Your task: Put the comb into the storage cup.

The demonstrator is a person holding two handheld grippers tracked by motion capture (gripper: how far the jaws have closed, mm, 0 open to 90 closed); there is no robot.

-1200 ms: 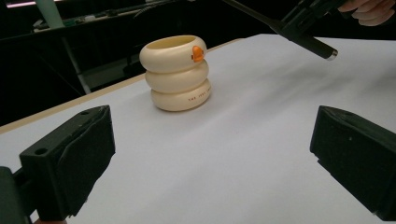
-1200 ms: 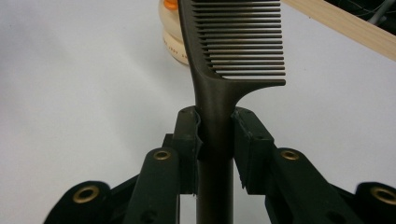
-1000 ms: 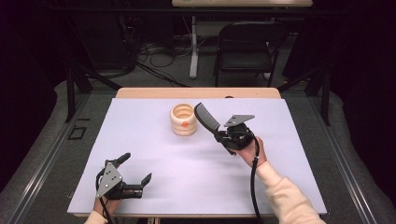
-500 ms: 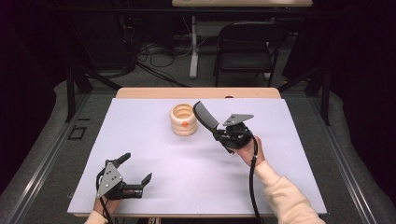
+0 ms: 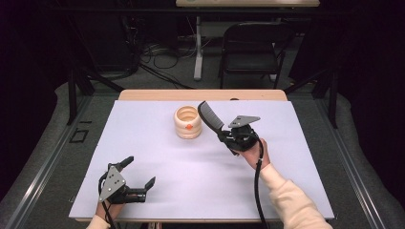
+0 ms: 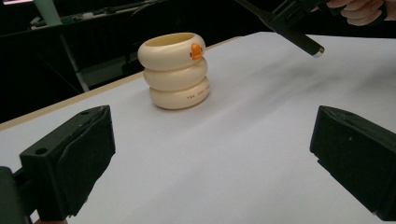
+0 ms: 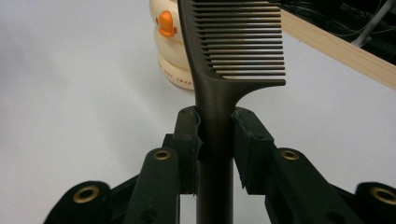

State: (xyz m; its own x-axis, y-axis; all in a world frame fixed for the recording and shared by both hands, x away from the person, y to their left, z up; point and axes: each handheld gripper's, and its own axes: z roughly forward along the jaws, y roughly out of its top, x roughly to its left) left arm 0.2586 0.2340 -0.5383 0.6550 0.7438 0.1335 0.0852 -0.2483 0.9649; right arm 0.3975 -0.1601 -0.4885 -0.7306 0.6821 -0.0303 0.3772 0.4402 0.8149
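Dark room all around, with one desk [image 5: 143, 143] under a pale lilac-white sheet that covers nearly the whole top; a strip of bare wood shows along the far edge.

Nearest, at about 7 o'clock on the sheet, the left hand-held gripper [image 5: 139, 179] sits low over the desk with its jaws spread wide and nothing between them. Out of the way, which is good.

Middle distance, roughly 1 o'clock from the desk's centre, the right hand-held gripper [image 7: 215, 140] is clamped on the handle of a dark comb [image 5: 210, 116]. The comb's toothed end angles up toward 11 o'clock and sits right at the rim of the cream ring-stacked duck cup [image 5: 187, 122]. From the high view I can't quite tell if the teeth are already over the opening or just beside it.

My guess is the comb is meant to go into the cup. To do it well: get the tip clearly above the opening first, then tilt the comb steeper and lower it straight in. Coming in sideways could nudge the cup, and it looks light enough to tip or slide. Only let go once the comb rests on the inside wall.

Plenty of open sheet on every side of the cup, and it's well back from the far edge. Behind the desk there's a chair [image 5: 250, 52] and floor cables [image 5: 157, 52], too far off to matter.
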